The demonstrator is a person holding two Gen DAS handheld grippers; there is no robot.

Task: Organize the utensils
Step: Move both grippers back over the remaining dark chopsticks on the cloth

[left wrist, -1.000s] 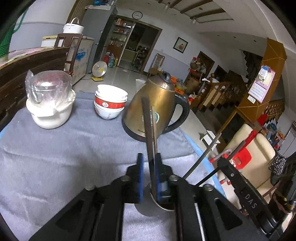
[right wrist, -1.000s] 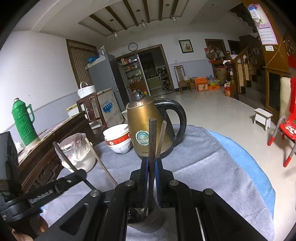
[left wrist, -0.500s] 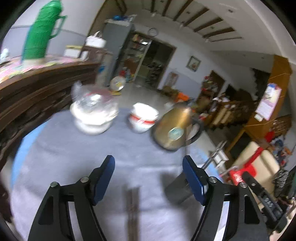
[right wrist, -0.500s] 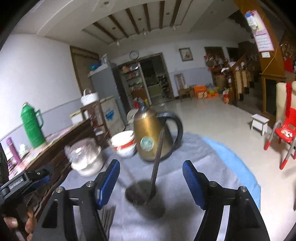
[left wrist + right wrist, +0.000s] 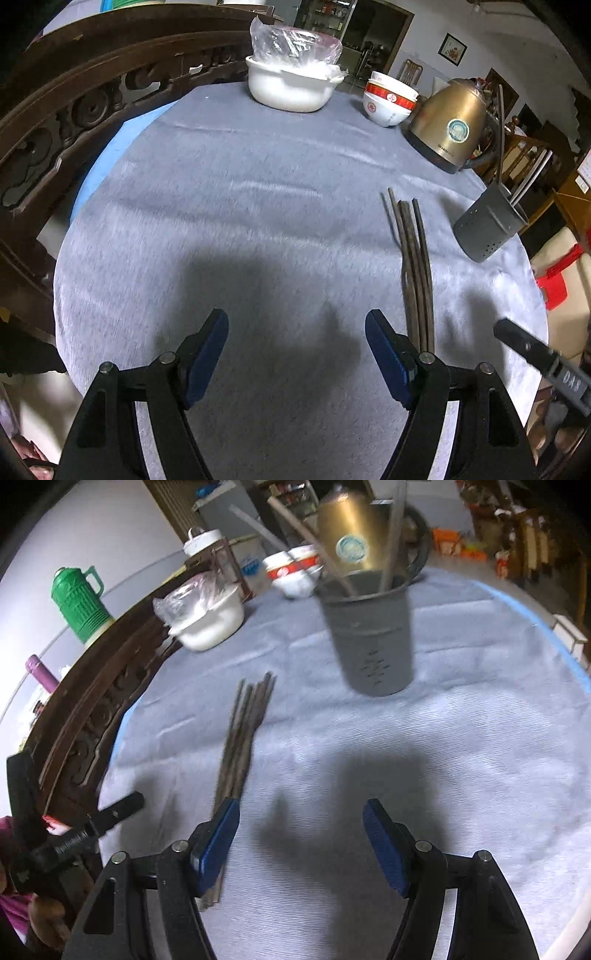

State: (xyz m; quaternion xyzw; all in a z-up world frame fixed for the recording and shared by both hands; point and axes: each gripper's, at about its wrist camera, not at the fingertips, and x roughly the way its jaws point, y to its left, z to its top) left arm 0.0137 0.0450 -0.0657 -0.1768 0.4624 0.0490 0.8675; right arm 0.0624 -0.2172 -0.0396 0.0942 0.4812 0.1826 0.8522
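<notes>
Midway through the sorting job, both claws hang empty with their jaws spread wide over the grey-clothed tabletop [image 5: 229, 206]. At the bottom of the left wrist view, the left claw [image 5: 296, 354] frames bare cloth and shadow, with a bundle of dark chopsticks [image 5: 415, 266] lying loose just beside its right finger. At the bottom of the right wrist view, the right claw [image 5: 301, 836] hovers with the near ends of that same bundle at its left finger, touching or merely in front of it, the blur leaves unclear. Farther up, at centre right of the left view, a grey perforated utensil holder [image 5: 487, 229] stands on the cloth with a few long utensils already leaning out of it. By this evidence the work looks partly done: several pieces are stowed, while the bundle on the cloth remains to be lifted in. Beyond, toward the top of the frame, stand a gold kettle [image 5: 448, 127], stacked bowls [image 5: 389, 101] and a white covered dish [image 5: 291, 86].
</notes>
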